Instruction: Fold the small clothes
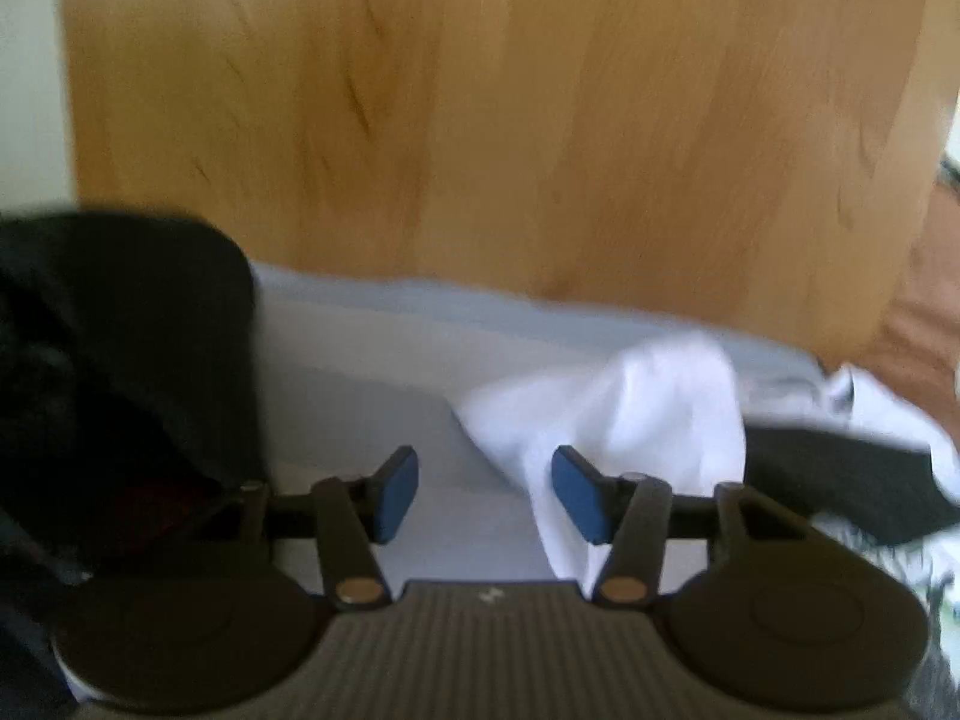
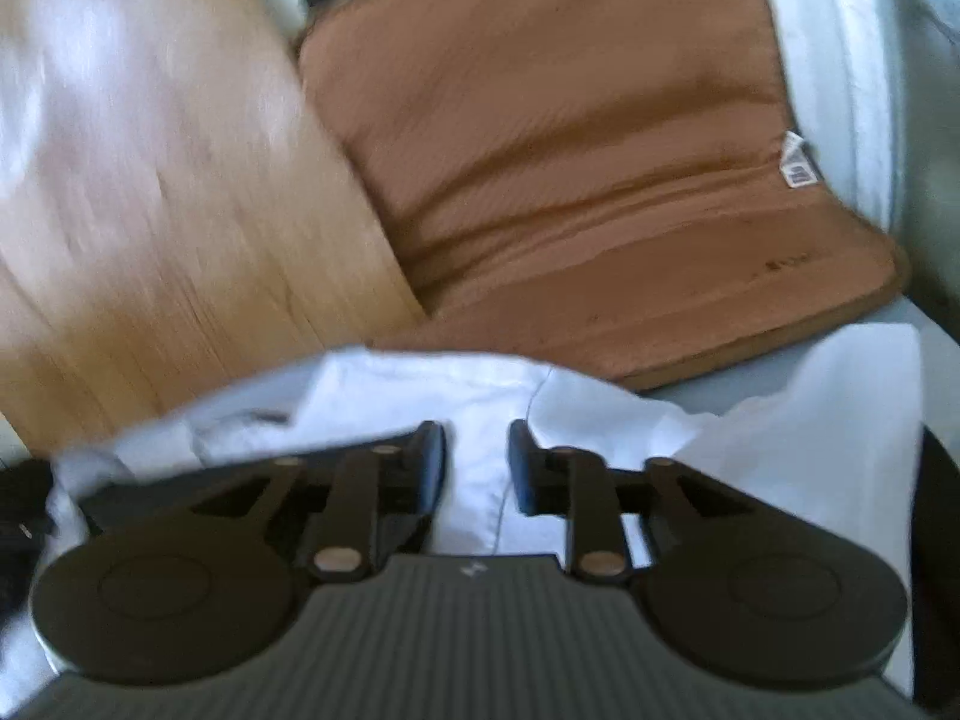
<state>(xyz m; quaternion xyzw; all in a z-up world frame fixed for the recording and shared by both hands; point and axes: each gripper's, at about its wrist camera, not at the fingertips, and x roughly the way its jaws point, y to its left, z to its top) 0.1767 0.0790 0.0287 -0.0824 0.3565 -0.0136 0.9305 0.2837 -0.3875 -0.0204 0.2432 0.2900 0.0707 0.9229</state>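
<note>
A white garment (image 1: 636,402) lies crumpled over a pale blue cloth (image 1: 360,360) at the near edge of a wooden table (image 1: 480,120). My left gripper (image 1: 486,492) hovers over both, open, its blue pads (image 1: 396,492) well apart; the right-hand pad sits against a fold of the white garment, with nothing pinched. In the right wrist view the white garment (image 2: 420,390) spreads under my right gripper (image 2: 477,468). Its jaws stand a narrow gap apart with white cloth showing in the gap, and the pads do not press on it.
A black garment (image 1: 120,360) is heaped at the left. A dark piece (image 1: 840,480) lies on the white cloth at the right. A brown cushion (image 2: 570,150) rests beside the table (image 2: 150,210) on a pale blue surface (image 2: 870,60).
</note>
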